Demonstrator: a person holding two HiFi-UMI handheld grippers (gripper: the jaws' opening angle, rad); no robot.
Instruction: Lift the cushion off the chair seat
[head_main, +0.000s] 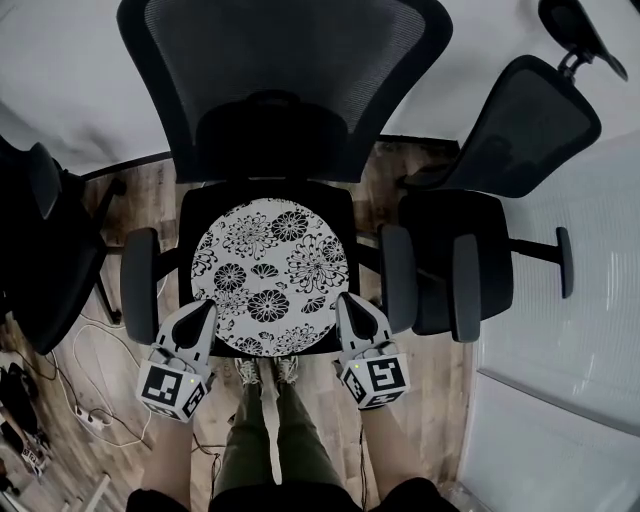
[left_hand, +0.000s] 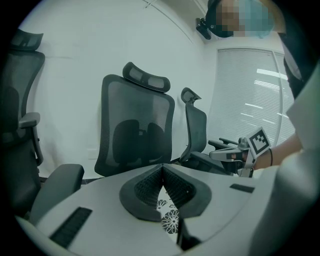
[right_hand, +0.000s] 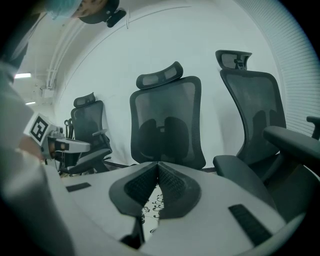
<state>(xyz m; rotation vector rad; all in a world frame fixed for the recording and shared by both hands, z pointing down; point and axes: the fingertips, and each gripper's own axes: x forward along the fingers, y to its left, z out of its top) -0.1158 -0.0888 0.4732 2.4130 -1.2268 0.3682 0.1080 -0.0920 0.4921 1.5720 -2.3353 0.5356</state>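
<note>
Between the closed, empty left tongs and right tongs, the patterned cushion on the chair seat.

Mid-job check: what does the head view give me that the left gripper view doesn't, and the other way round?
Head view only: the whole round floral cushion lying on the chair seat, the left claw seen from outside at the cushion's near edge, and the floor cables.
Left gripper view only: the chair's headrest, the window blind, and the left claw's jaws closed together, seen close up.
Both: the mesh chair back, some of the cushion pattern, and the right claw.
</note>
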